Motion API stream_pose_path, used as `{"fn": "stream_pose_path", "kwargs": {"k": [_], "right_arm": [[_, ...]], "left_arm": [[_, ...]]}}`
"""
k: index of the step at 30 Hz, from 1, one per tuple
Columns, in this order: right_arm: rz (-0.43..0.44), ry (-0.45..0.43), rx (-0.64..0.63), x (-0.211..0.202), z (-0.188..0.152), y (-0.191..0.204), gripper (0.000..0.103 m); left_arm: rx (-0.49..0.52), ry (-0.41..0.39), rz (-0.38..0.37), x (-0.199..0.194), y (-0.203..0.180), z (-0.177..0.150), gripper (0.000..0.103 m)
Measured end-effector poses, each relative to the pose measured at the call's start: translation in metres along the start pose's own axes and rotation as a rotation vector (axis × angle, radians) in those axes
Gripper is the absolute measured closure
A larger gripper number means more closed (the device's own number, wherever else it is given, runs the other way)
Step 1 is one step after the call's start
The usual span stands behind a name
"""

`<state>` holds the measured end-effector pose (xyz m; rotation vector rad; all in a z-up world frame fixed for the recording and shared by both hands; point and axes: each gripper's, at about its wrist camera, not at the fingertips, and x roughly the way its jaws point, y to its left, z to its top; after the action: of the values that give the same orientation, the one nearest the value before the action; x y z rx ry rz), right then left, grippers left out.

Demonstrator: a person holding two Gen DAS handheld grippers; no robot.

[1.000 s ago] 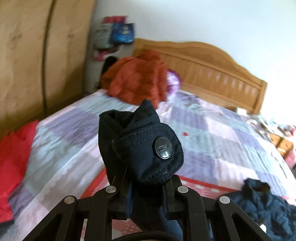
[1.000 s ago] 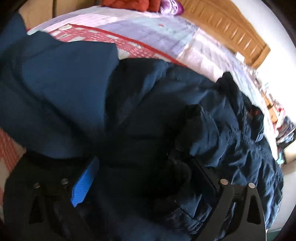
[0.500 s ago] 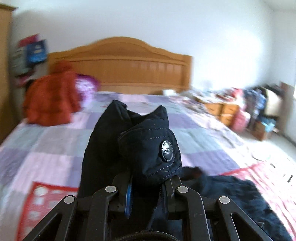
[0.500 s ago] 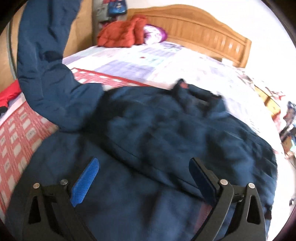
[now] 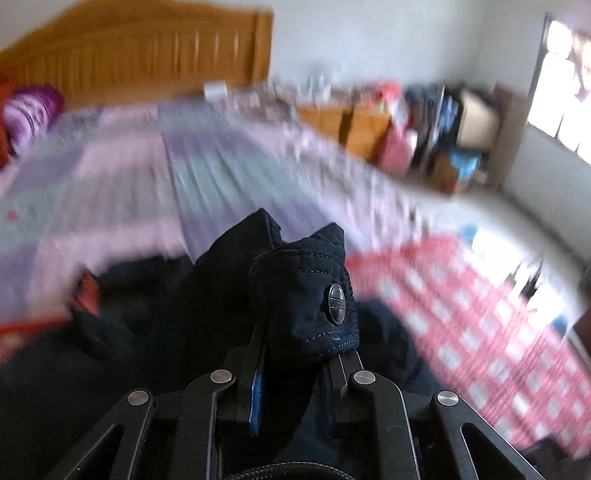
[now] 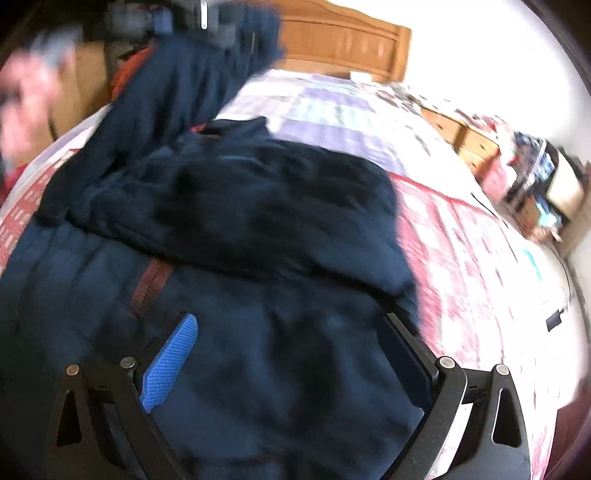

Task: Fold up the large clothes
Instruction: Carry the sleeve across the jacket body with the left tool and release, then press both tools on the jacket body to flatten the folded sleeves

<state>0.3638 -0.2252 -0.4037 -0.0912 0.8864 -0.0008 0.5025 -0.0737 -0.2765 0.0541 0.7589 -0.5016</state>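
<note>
A dark navy jacket [image 6: 258, 206] lies spread on the bed, its front facing up. My left gripper [image 5: 295, 354] is shut on the jacket's sleeve cuff [image 5: 306, 295], which carries a round metal snap [image 5: 337, 303]. In the right wrist view that sleeve [image 6: 173, 88] stretches up and across the jacket's upper left, to the blurred left gripper [image 6: 207, 14] at the top edge. My right gripper [image 6: 288, 332] hovers open over the jacket's lower part. Its blue pad [image 6: 170, 362] is bare and nothing is between the fingers.
A red checked blanket [image 6: 461, 266] lies under the jacket over a purple and grey quilt [image 5: 207, 173]. A wooden headboard [image 5: 140, 55] and a purple pillow [image 5: 29, 110] are at the far end. Wooden bedside cabinets [image 5: 347, 125] and clutter [image 5: 443, 129] stand to the right. A blurred hand [image 6: 22, 85] shows at left.
My left gripper has swung to the right across the bed and lower, carrying the sleeve cuff over the jacket. My right gripper has lifted off the jacket folds and stands open above them.
</note>
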Motion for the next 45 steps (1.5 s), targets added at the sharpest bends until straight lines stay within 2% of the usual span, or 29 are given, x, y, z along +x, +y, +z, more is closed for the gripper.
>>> {"fn": "stream_pose_path", "kwargs": {"k": [3,4,9,13,18,23,24,26,28,29,32,34,36,41,44,45], "right_arm": [[-0.008,0.014,0.009,-0.007,-0.019,-0.03,0.003],[-0.011,0.018,0.007,-0.008,-0.024,-0.039,0.003],[-0.01,0.03,0.042,-0.009,-0.039,-0.07,0.003],[-0.014,0.037,0.077,-0.009,-0.044,-0.08,0.003],[-0.024,0.02,0.107,-0.007,-0.032,-0.078,0.003],[-0.03,0.01,0.173,-0.001,-0.007,-0.074,0.003],[-0.03,0.009,0.178,0.002,-0.001,-0.071,0.003],[-0.029,0.005,0.192,0.007,0.013,-0.065,0.003],[-0.016,-0.006,0.202,0.01,0.026,-0.06,0.003],[-0.007,-0.011,0.206,0.013,0.033,-0.057,0.003],[0.005,-0.023,0.201,0.02,0.053,-0.046,0.003],[0.017,-0.021,0.205,0.028,0.066,-0.036,0.003],[0.04,-0.013,0.222,0.036,0.074,-0.03,0.003],[0.1,0.045,0.266,0.071,0.099,-0.016,0.003],[0.12,0.059,0.313,0.09,0.105,-0.014,0.002],[0.114,0.072,0.313,0.098,0.106,-0.013,0.002]], "left_arm": [[-0.002,0.103,0.04,0.052,-0.023,-0.032,0.085],[-0.001,0.111,0.054,0.059,-0.027,-0.038,0.084],[0.007,0.087,0.124,0.076,-0.046,-0.059,0.083],[0.013,0.081,0.13,0.073,-0.047,-0.061,0.081],[-0.025,0.008,0.021,0.033,-0.033,-0.061,0.079],[-0.041,-0.016,-0.069,-0.01,-0.015,-0.077,0.075],[-0.049,-0.028,-0.077,-0.023,-0.008,-0.084,0.074],[-0.068,-0.052,-0.058,-0.042,0.005,-0.093,0.052],[-0.101,-0.091,-0.021,-0.066,0.025,-0.101,0.05],[-0.139,-0.1,-0.027,-0.076,0.037,-0.104,0.046],[-0.24,-0.067,-0.055,-0.094,0.07,-0.114,0.045],[-0.233,-0.071,-0.007,-0.102,0.082,-0.119,0.045],[-0.224,-0.081,0.089,-0.108,0.099,-0.122,0.045],[-0.273,-0.078,0.282,-0.092,0.159,-0.127,0.043],[-0.321,-0.034,0.365,-0.07,0.202,-0.135,0.042],[-0.351,0.018,0.379,-0.053,0.218,-0.14,0.042]]}}
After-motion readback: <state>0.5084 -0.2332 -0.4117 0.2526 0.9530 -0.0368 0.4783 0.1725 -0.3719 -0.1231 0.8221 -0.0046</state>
